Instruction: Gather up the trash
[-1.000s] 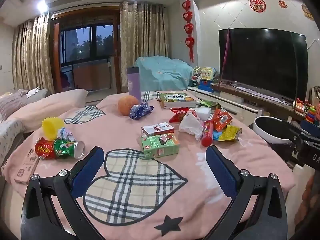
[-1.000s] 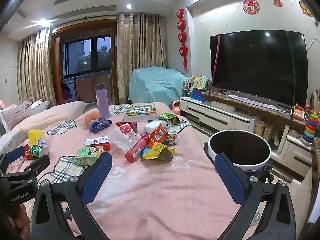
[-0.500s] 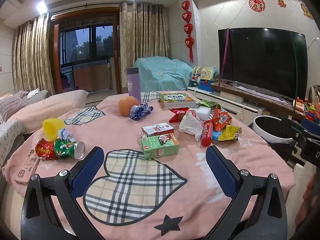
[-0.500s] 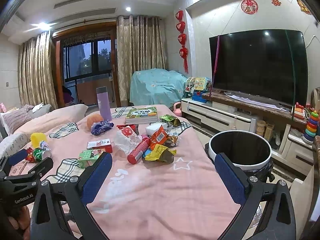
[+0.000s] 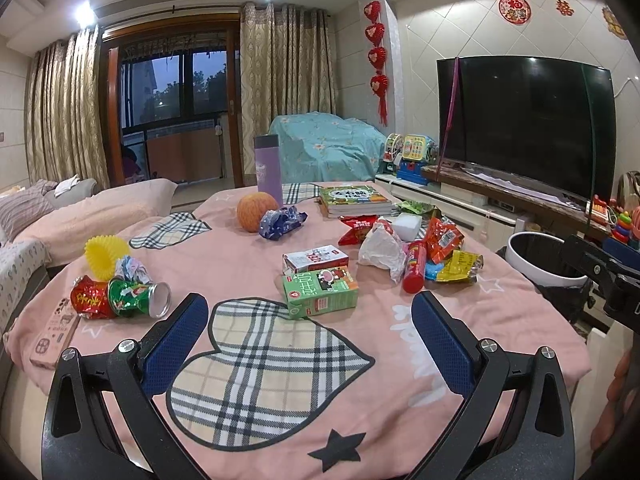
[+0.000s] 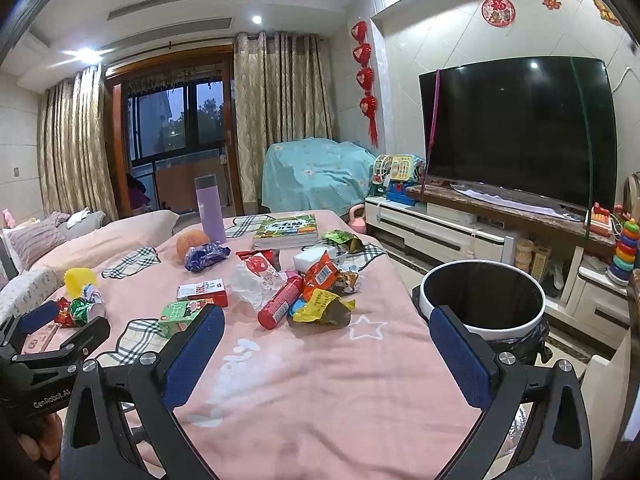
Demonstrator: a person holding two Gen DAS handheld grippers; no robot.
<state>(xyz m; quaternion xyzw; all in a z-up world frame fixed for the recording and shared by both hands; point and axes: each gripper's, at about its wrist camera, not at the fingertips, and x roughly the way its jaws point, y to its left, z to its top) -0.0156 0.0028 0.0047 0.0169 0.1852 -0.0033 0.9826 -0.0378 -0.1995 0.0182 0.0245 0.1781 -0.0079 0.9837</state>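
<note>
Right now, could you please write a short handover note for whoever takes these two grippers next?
Left gripper: open, empty, above the plaid heart.
Right gripper: open, empty, above the table's near right side.
Trash bin: beside the table's right edge; no trash visible inside.
On the pink cloth: green carton, red-white carton, red tube, a wrapper pile, blue wrapper, crushed cans far left.
Done: nothing visibly collected.
Left: all of it. The book, bottle and orange look like keepers.

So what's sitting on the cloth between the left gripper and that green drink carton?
Nothing: in the left wrist view only bare pink cloth and its plaid heart patch separate the open left gripper from the green carton.
</note>
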